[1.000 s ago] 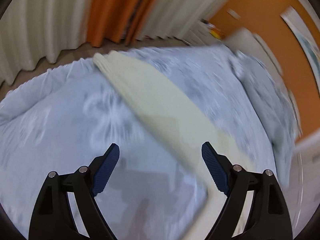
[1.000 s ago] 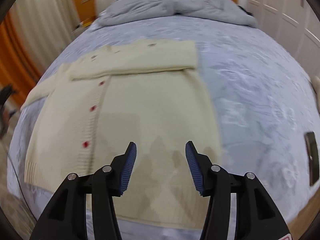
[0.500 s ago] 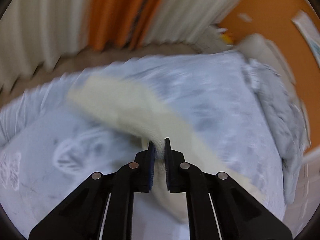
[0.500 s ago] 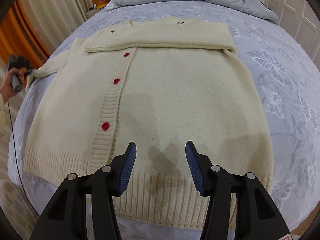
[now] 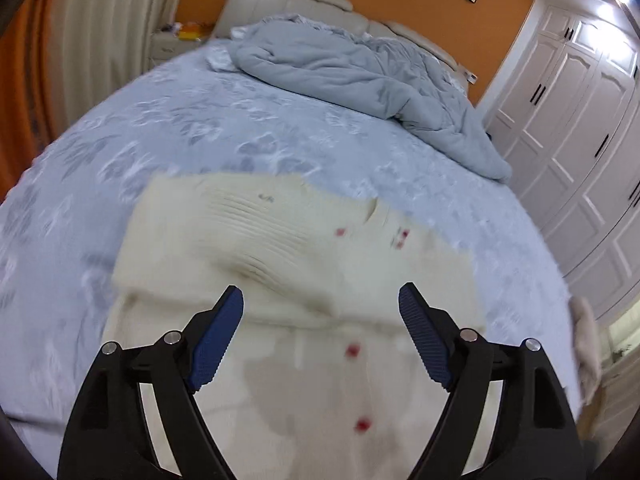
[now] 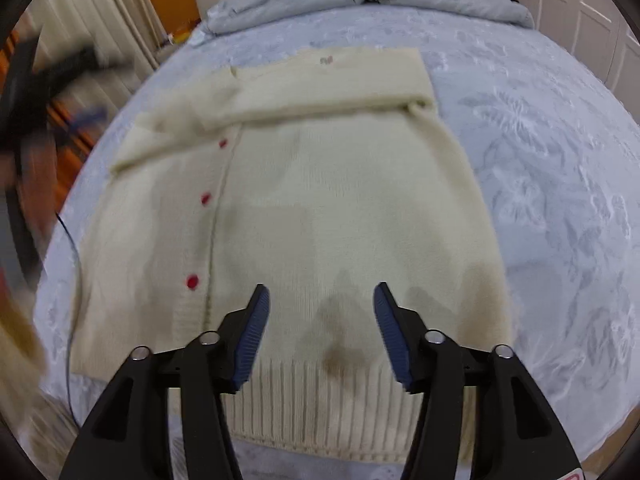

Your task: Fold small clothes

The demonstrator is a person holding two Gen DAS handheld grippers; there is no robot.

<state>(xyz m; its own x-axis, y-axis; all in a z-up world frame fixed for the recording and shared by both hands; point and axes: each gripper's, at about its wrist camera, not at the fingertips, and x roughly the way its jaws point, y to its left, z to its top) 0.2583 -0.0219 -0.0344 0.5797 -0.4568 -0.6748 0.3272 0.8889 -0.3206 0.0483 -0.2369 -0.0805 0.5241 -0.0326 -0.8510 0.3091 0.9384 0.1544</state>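
I see the cream cardigan (image 6: pixel 320 200) flat mid-frame on the bed (image 6: pixel 560 160), hem near me, tiny label too blurry to read, while my left gripper (image 5: pixel 320 332) and right gripper (image 6: pixel 320 320) are opening, both empty.

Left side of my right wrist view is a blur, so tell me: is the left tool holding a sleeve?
Observer: No. The left tool is opening over the cardigan, with nothing between its pads.
Operator: Can you see a cuff anywhere?
Observer: Yes. A ribbed cuff lies flat on the chest, just left of the top red button.
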